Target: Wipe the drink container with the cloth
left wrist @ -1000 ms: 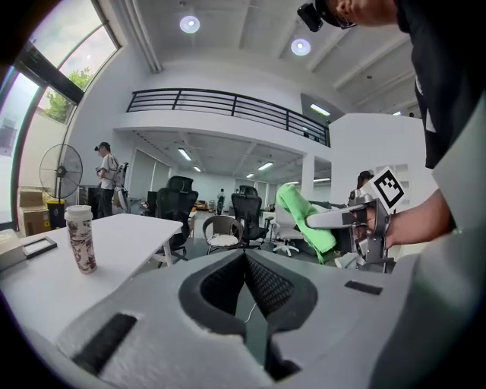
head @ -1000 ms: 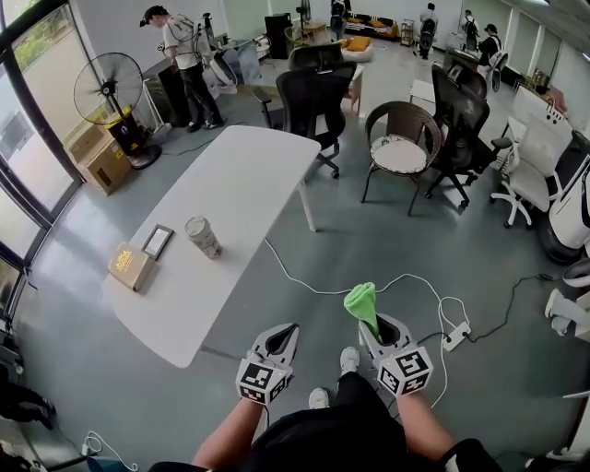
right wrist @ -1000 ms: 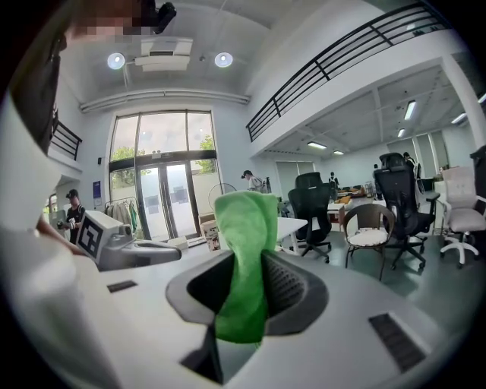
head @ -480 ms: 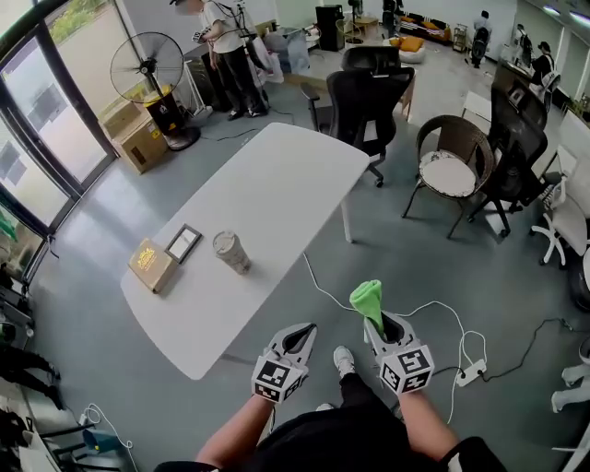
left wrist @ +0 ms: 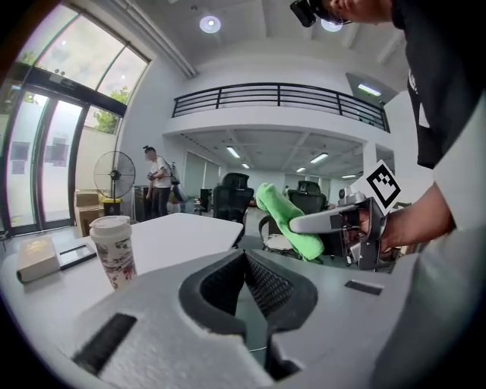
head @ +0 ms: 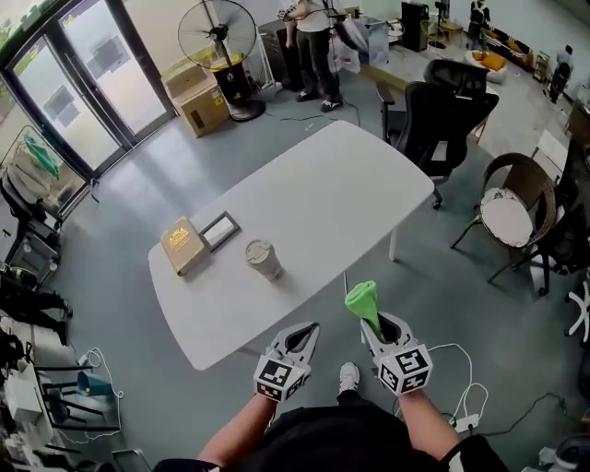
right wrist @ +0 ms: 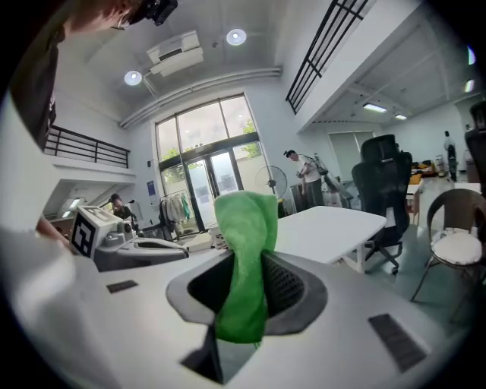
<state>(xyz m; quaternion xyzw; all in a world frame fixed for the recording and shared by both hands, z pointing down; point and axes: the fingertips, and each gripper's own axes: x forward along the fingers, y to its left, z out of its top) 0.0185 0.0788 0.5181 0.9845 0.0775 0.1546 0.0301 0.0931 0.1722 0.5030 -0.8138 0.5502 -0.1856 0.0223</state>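
A paper drink cup [head: 263, 260] with a lid stands upright on the white table [head: 350, 194], near its front end. In the left gripper view the cup [left wrist: 114, 251] is ahead and to the left, well out of reach. My right gripper [head: 376, 324] is shut on a green cloth [head: 361, 300] that sticks up out of its jaws; the cloth [right wrist: 244, 258] fills the middle of the right gripper view. My left gripper [head: 309, 332] is held beside it, shut and with nothing in it. Both grippers hang over the floor, short of the table's edge.
A tan book [head: 183, 245] and a flat dark frame [head: 219, 230] lie left of the cup. Black office chairs [head: 442, 111] and a wicker chair [head: 512, 217] stand right of the table. A fan [head: 219, 37], cardboard boxes [head: 198, 97] and a person [head: 313, 28] are behind. A cable [head: 461, 369] runs across the floor.
The table and cup have shifted right and nearer in the head view as I have come round toward them. Both grippers keep their pose, and the cloth stays clamped.
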